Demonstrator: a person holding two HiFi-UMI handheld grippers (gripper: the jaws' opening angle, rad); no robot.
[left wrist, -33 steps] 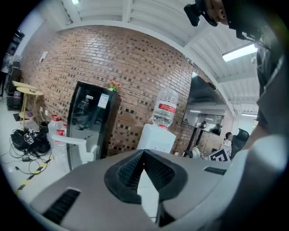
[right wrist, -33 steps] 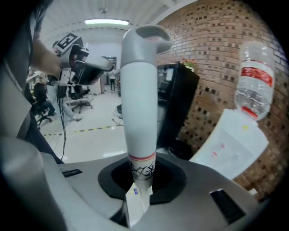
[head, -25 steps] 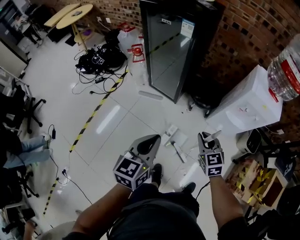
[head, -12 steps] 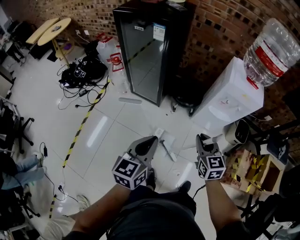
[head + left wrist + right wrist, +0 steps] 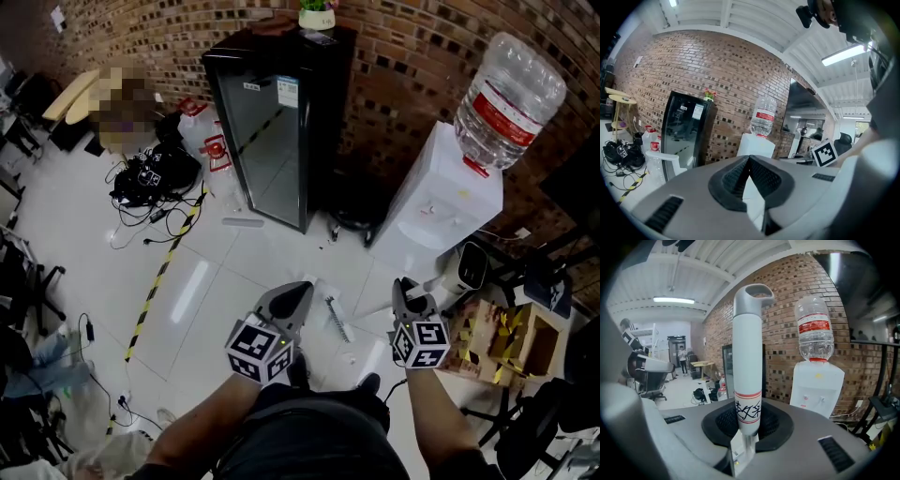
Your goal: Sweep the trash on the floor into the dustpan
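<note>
My right tongs (image 5: pixel 404 286) are clenched on an upright white handle (image 5: pixel 747 357). My left tongs (image 5: pixel 300 291) are closed on nothing. The trash (image 5: pixel 335 317) lies on the floor (image 5: pixel 234 272) just ahead, between both. Hazard: the handle's lower end is unseen, so a blind stroke may scatter the trash toward the fridge (image 5: pixel 272 131).

The floor (image 5: pixel 112 234) is white tile, crossed at left by yellow-and-black striped tape (image 5: pixel 164 267), and the wall (image 5: pixel 403 66) along the top is red-brown brick speckled with darker bricks. Before it stand a black fridge (image 5: pixel 272 131) and a white water dispenser (image 5: pixel 436 202) whose clear bottle (image 5: pixel 506 89) wears a red label. The left gripper (image 5: pixel 295 292) and right gripper (image 5: pixel 405 287) are grey with black-and-white square markers, and the handle (image 5: pixel 747 357) at centre is white with red bands and black marks.
</note>
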